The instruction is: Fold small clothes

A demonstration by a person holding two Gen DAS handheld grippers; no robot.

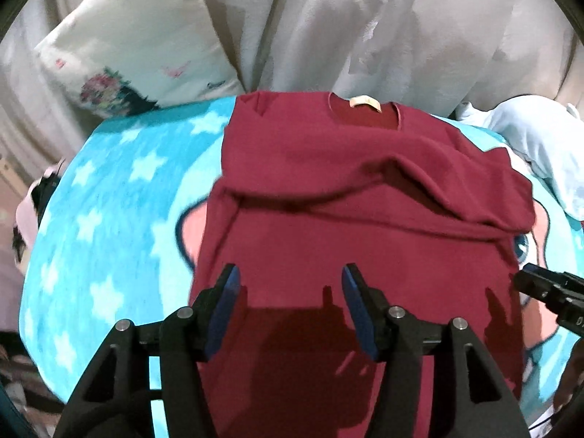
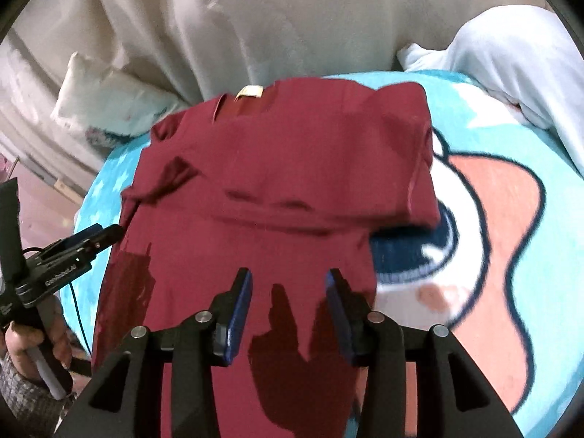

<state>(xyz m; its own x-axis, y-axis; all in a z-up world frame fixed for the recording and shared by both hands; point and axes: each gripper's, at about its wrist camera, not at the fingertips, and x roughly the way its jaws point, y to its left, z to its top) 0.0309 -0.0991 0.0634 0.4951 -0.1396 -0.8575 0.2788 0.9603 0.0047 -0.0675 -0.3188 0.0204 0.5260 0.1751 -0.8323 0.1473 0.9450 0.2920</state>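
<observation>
A dark red T-shirt [image 1: 350, 197] lies on a turquoise blanket [image 1: 109, 189], collar and tan label at the far end, both sleeves folded in over the body. It also shows in the right wrist view [image 2: 284, 168]. My left gripper [image 1: 291, 273] is open and empty, hovering over the shirt's near left part. My right gripper [image 2: 289, 277] is open and empty over the near right part. The right gripper's tip [image 1: 547, 292] shows at the shirt's right edge in the left wrist view. The left gripper [image 2: 98, 237] shows at the shirt's left edge in the right wrist view.
The blanket [image 2: 511, 219] has white stars and a pink cartoon figure. A floral pillow [image 1: 127, 54] lies at the far left, a pale blue cloth [image 2: 511, 54] at the far right, and cream bedding [image 1: 365, 29] behind. The person's hand [image 2: 33, 346] holds the left gripper.
</observation>
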